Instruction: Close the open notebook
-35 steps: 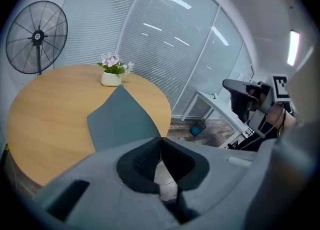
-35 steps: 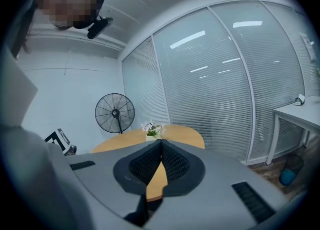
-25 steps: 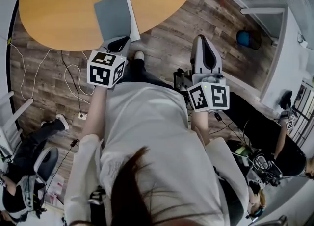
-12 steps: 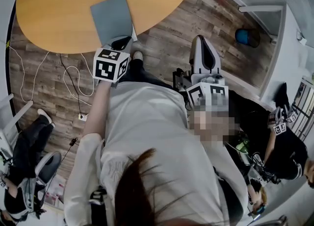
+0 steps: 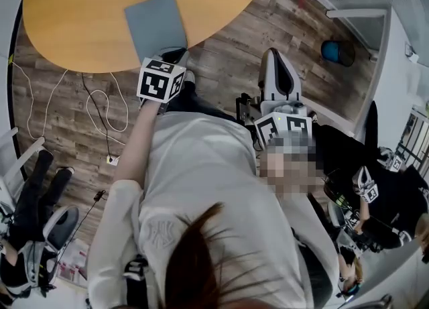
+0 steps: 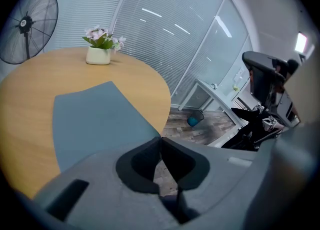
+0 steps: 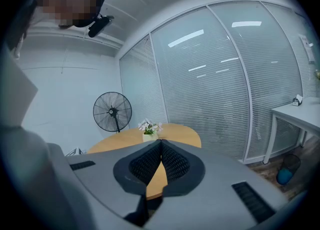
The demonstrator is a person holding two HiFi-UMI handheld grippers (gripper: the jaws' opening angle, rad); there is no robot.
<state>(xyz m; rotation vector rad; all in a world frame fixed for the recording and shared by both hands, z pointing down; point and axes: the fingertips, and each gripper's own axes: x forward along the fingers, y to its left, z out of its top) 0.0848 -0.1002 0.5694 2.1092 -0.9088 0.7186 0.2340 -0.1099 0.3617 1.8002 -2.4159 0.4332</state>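
The notebook (image 5: pixel 155 25) lies closed on the round orange table (image 5: pixel 74 6), its grey-blue cover up, close to the table's near edge. My left gripper (image 5: pixel 174 55) is shut and empty, its tips just at the notebook's near corner by the table edge. In the left gripper view the cover (image 6: pixel 95 121) fills the space ahead of the shut left gripper (image 6: pixel 160 139). Over the floor, away from the table, my right gripper (image 5: pixel 277 59) stays shut with nothing in it; its own view shows the right gripper (image 7: pixel 160 142) pointing towards the table from a distance.
A white pot of flowers (image 6: pixel 98 49) stands at the table's far side, with a standing fan (image 6: pixel 29 23) behind it. A blue bin (image 5: pixel 337 51), a white desk (image 5: pixel 362 14) and floor cables (image 5: pixel 100 110) lie around. Other people (image 5: pixel 385 200) sit nearby.
The white page edge beside the cover is gone; the cover now lies flat. My left gripper has shifted right along the notebook's near edge. My right gripper has stayed still.
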